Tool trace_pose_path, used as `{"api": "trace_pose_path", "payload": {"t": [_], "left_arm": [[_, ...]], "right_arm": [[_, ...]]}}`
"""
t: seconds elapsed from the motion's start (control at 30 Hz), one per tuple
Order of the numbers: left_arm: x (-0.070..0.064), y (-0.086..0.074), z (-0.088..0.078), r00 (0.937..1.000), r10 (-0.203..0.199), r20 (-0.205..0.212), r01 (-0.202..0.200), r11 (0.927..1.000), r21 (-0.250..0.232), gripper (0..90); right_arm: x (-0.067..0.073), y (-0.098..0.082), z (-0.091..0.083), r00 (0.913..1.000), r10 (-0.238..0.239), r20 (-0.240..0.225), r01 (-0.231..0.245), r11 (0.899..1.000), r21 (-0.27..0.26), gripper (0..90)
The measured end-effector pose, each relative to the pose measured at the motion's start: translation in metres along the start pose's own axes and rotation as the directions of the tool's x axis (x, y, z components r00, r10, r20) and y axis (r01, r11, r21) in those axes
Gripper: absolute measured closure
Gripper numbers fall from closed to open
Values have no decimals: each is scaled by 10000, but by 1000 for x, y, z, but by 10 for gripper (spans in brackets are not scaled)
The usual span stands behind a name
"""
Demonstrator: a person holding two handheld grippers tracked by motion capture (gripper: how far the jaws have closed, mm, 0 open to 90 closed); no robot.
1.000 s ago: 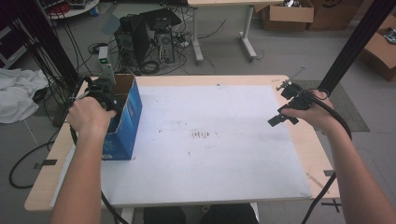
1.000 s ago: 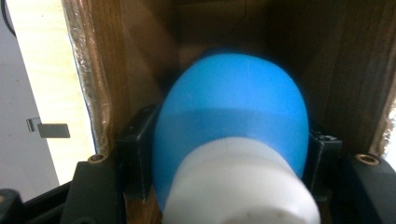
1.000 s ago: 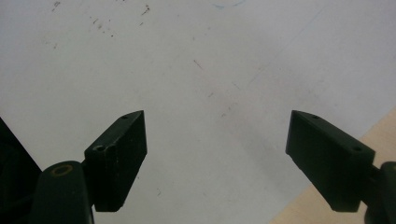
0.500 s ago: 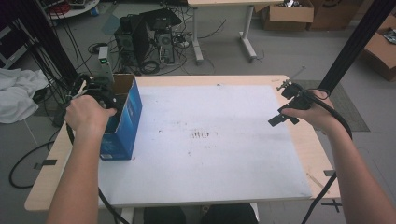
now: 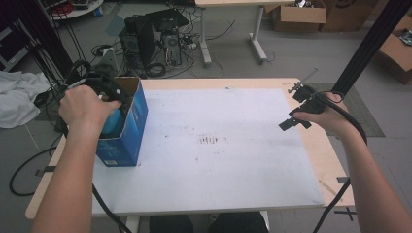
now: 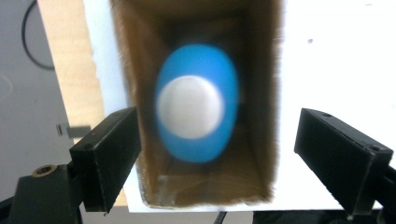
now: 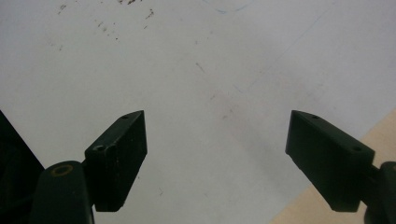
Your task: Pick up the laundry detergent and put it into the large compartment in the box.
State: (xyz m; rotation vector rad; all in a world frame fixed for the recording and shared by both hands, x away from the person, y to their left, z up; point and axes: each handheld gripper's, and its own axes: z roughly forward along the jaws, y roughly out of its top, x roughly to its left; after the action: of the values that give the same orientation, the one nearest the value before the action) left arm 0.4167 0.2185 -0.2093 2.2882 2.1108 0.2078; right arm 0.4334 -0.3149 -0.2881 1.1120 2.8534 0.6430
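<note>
High view, step: release judged done; left gripper (image 5: 109, 92) hangs over the open top of the blue box (image 5: 127, 127), which stands at the left edge of the white-topped table (image 5: 228, 194).
High view, blue thing: one rounded blue object (image 5: 111, 122) lies inside the box, free of the gripper.
High view, right side: right gripper (image 5: 291, 116) is held above the right edge, well apart from the box.
Left gripper view, jaws: spread and just been opening, nothing pinched; blue object with white cap (image 6: 196, 109) sits below, down in the brown box interior (image 6: 261, 93).
Right gripper view, jaws: spread wide over bare white tabletop (image 7: 196, 70), empty.
Next move: likely lifting the left gripper straight clear of the box walls.
Count: one box, one blue object, two grippers.
</note>
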Motion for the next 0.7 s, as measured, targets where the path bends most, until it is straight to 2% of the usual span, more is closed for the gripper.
{"api": "trace_pose_path", "payload": {"t": [0.03, 0.07, 0.1, 0.13, 0.17, 0.23, 0.27, 0.3, 0.33, 0.4, 0.47, 0.53, 0.57, 0.6, 0.63, 0.67, 0.7], "left_arm": [[-3, 0, -4, 9998, 215, 7, -215, 9998, -55, 145], [-3, 0, -4, 9998, 215, 7, -215, 9998, -55, 139], [-12, 0, -9, 9990, 455, -30, -456, 9987, -242, 125], [-12, 0, -9, 9990, 455, -30, -456, 9987, -242, 114], [-21, 0, -13, 9966, 806, 176, -799, 9960, -388, 100], [-30, 0, -16, 9926, 1186, 254, -1173, 9919, -479, 82], [-30, 0, -16, 9926, 1186, 254, -1173, 9919, -479, 81], [-41, 0, -17, 9870, 1578, 300, -1563, 9866, -472, 76], [-41, 0, -17, 9870, 1578, 300, -1563, 9866, -472, 71], [-52, -1, -19, 9805, 1935, 334, -1915, 9799, -563, 64], [-63, -2, -21, 9730, 2274, 384, -2243, 9718, -726, 43], [-73, -3, -22, 9630, 2636, 560, -2587, 9625, -818, 29], [-84, -4, -24, 9517, 3015, 585, -2958, 9511, -891, 10], [-84, -4, -24, 9517, 3015, 585, -2958, 9511, -891, 5], [-94, -6, -25, 9408, 3326, 654, -3254, 9402, -1010, 2], [-94, -6, -25, 9408, 3326, 654, -3254, 9402, -1010, 1], [-105, -9, -25, 9313, 3564, 755, -3463, 9304, -1200, 1]], "right_arm": [[0, 0, -1, 10000, 0, 1, 0, 10000, -13, 206], [1, 0, -1, 10000, -21, 4, 21, 10000, -28, 206], [1, 0, -1, 10000, -25, 6, 25, 10000, -27, 207], [1, 0, -1, 10000, -25, 6, 25, 10000, -27, 207], [1, 1, -2, 10000, 0, 42, 0, 10000, -18, 206], [2, 0, -3, 10000, 6, 42, -6, 10000, -12, 207], [2, 0, -3, 10000, 6, 42, -6, 10000, -12, 207], [2, 0, -4, 10000, -10, 56, 10, 10000, 5, 206], [2, 0, -4, 10000, -10, 56, 10, 10000, 5, 206], [3, 0, -4, 10000, -18, 61, 18, 10000, -22, 206], [4, 0, -5, 10000, -28, 74, 28, 10000, -17, 207], [4, 0, -6, 10000, -34, 86, 34, 10000, -13, 208], [4, 0, -6, 10000, -19, 94, 19, 10000, -5, 208], [4, 0, -6, 10000, -19, 94, 19, 10000, -5, 208], [5, 0, -7, 10000, 20, 81, -20, 10000, -2, 208], [5, 0, -7, 10000, 20, 81, -20, 10000, -2, 208], [4, 0, -7, 10000, 7, 91, -7, 10000, 2, 208]]}}
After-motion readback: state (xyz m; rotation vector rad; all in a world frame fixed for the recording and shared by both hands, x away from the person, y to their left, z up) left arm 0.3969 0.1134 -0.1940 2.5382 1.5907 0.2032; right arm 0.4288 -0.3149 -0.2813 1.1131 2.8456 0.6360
